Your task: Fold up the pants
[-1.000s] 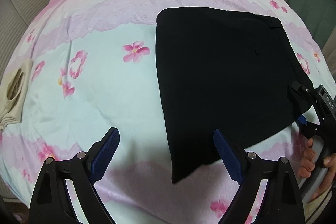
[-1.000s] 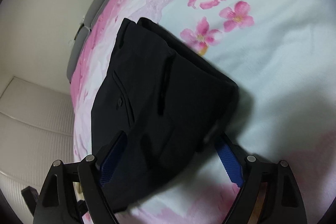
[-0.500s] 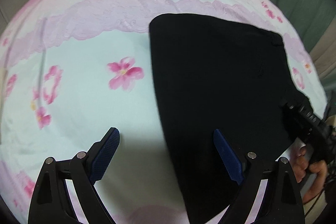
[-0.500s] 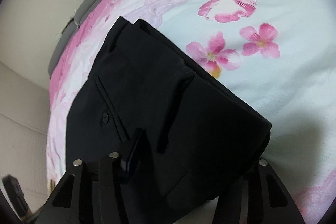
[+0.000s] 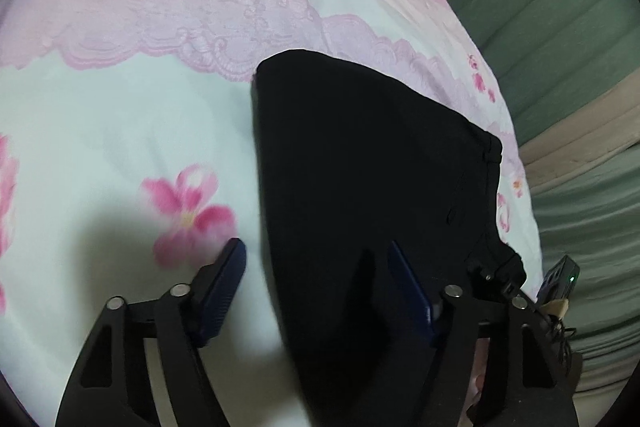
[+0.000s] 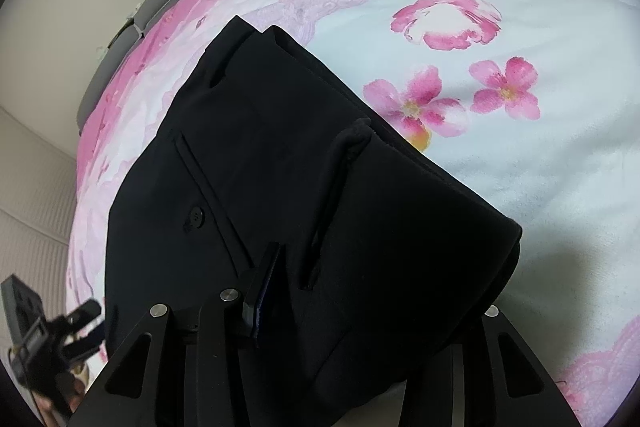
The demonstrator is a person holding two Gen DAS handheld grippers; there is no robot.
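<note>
The black pants (image 5: 360, 167) lie folded in a thick stack on the flowered bed cover (image 5: 120, 131). In the right wrist view the pants (image 6: 280, 167) show a back pocket with a button. My left gripper (image 5: 320, 287) straddles the stack's near left edge, its fingers still apart, one pad on the cover and one over the cloth. My right gripper (image 6: 360, 311) is closed down on the near edge of the pants; one blue pad (image 6: 262, 291) presses on top and the other finger is hidden under the cloth. The right gripper (image 5: 500, 275) also shows in the left wrist view.
The pink and white cover (image 6: 500, 167) spreads around the pants. A green curtain (image 5: 560, 47) hangs beyond the bed's right side. A grey headboard (image 6: 160, 11) and a cream wall lie at the far end.
Both grippers moved in toward the pants. The right gripper went from open to closed on the pants' edge. The left gripper narrowed and now straddles the left edge.
</note>
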